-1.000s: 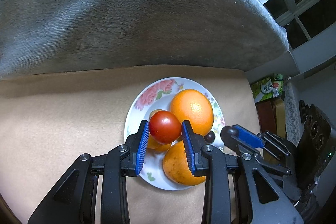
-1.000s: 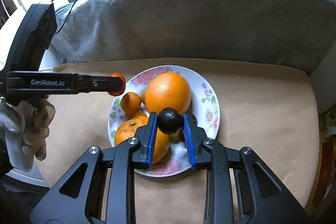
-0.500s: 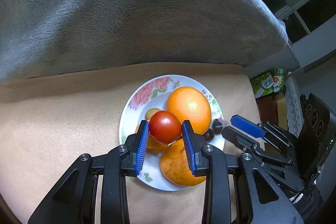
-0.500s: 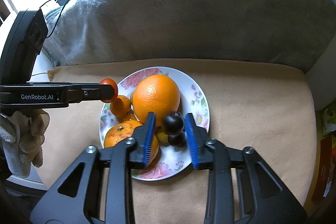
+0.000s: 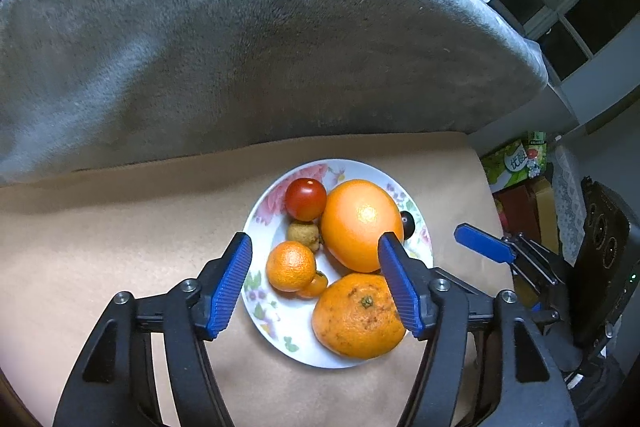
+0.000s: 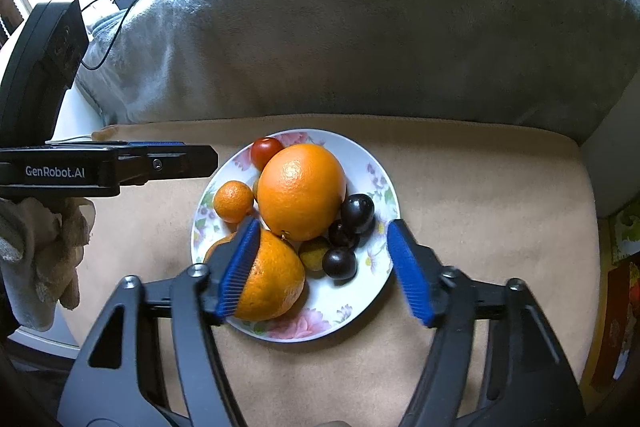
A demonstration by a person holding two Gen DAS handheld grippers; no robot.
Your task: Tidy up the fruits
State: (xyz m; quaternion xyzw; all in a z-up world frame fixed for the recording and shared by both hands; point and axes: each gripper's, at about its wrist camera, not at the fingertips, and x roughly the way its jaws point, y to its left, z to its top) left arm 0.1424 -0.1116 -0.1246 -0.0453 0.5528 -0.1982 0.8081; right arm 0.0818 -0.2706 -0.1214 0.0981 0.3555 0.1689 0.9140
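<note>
A floral plate (image 5: 280, 327) (image 6: 372, 283) on a tan cushion holds the fruit. On it lie a large orange (image 5: 360, 223) (image 6: 302, 189), a second orange (image 5: 356, 315) (image 6: 272, 279), a small mandarin (image 5: 290, 265) (image 6: 233, 201), a red tomato (image 5: 305, 199) (image 6: 266, 151) and three dark plums (image 6: 357, 213). My left gripper (image 5: 316, 279) is open and empty above the plate's near side. My right gripper (image 6: 322, 267) is open and empty above the plate, with the plums between its fingers.
A grey blanket-covered backrest (image 5: 240, 47) (image 6: 380, 39) rises behind the tan cushion (image 5: 100, 247) (image 6: 500, 227). Boxes and packets (image 5: 516, 163) stand off the cushion's right edge. A gloved hand (image 6: 44, 255) holds the left gripper at the cushion's left side.
Both grippers opened. The left let go of the tomato, which now lies at the plate's far side. The right released its dark plum onto the plate beside the large orange.
</note>
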